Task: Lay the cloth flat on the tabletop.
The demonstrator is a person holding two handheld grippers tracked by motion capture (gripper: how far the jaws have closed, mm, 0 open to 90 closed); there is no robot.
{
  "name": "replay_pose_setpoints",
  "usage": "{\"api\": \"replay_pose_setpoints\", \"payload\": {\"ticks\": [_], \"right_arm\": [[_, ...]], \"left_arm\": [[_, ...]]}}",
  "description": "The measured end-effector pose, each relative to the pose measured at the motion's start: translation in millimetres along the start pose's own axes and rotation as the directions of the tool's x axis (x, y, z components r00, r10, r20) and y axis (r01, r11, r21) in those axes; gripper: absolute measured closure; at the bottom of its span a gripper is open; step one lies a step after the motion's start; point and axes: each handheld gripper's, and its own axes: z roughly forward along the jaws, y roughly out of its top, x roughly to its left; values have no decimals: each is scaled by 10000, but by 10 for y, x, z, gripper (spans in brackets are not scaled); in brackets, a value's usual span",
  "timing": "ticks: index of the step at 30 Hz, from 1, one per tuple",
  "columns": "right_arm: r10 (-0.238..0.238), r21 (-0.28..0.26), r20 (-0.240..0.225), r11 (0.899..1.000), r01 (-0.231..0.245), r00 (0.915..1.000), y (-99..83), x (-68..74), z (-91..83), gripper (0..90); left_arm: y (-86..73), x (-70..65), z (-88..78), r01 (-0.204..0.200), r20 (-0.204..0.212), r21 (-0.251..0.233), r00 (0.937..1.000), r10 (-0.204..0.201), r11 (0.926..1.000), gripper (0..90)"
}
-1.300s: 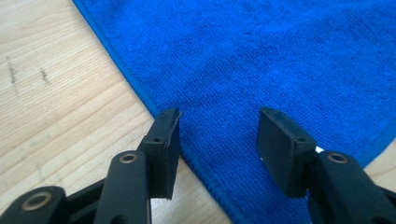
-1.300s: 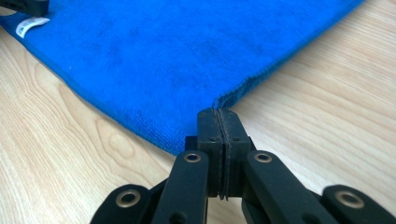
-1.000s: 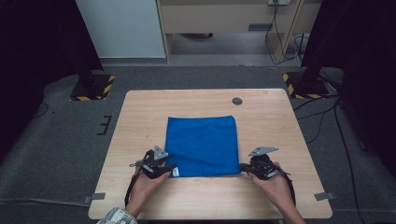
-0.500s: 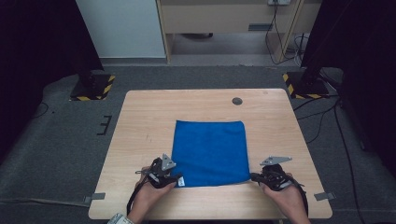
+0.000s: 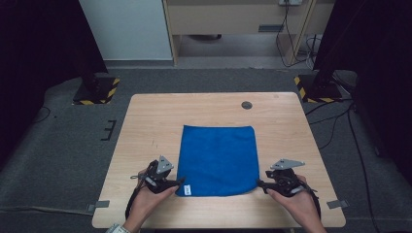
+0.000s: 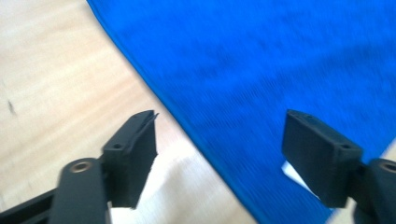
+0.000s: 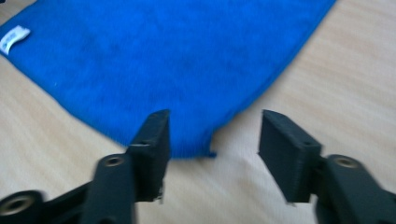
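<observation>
A blue cloth [image 5: 217,160] lies flat on the wooden table [image 5: 150,121], a white label [image 5: 187,188] at its near left corner. My left gripper [image 5: 180,183] sits at that corner. In the left gripper view its jaws have just been opening and the gripper [image 6: 224,128] stands open astride the cloth's edge [image 6: 205,135], pads clear of it. My right gripper [image 5: 260,185] is at the near right corner. Its jaws have also just been opening, and the gripper [image 7: 215,126] is open with the cloth's corner [image 7: 203,147] lying loose between them.
A round dark grommet [image 5: 247,105] is set in the table near its far edge. On the floor beyond stand two dark posts with yellow-black striped bases [image 5: 94,92] [image 5: 315,87]. The table's front edge runs just behind both hands.
The cloth has been drawn toward the front edge, and both hands came back with it. Both grippers' jaws have opened and let go of the cloth's near corners.
</observation>
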Motion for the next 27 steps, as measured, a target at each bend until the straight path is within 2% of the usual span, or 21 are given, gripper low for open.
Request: {"api": "replay_pose_setpoints", "payload": {"ticks": [2, 6, 11, 19, 27], "right_arm": [[-9, -122, -56, 9999, 8, 10000, 57, 7, 51, 348], [24, -387, -195, 9992, -31, 9998, 182, 12, 188, 276], [-64, -857, -235, 9963, 44, 9997, 311, 52, 318, 222], [-297, -1000, -283, 9946, 268, 9992, 488, 183, 568, 150], [-1087, -919, -690, 9905, 1022, 9917, 610, 409, 780, 124]], "left_arm": [[60, 68, 59, -62, 73, 22, 10000, 62, 10000, 203], [155, 208, 191, 140, 251, -24, 9996, -139, 9999, 149], [237, 301, 300, 236, 447, -96, 9987, -231, 9997, 104], [377, 393, 460, 220, 605, 14, 9979, -220, 9998, 68], [513, 469, 565, 126, 721, 49, 9973, -129, 9999, 68]]}}
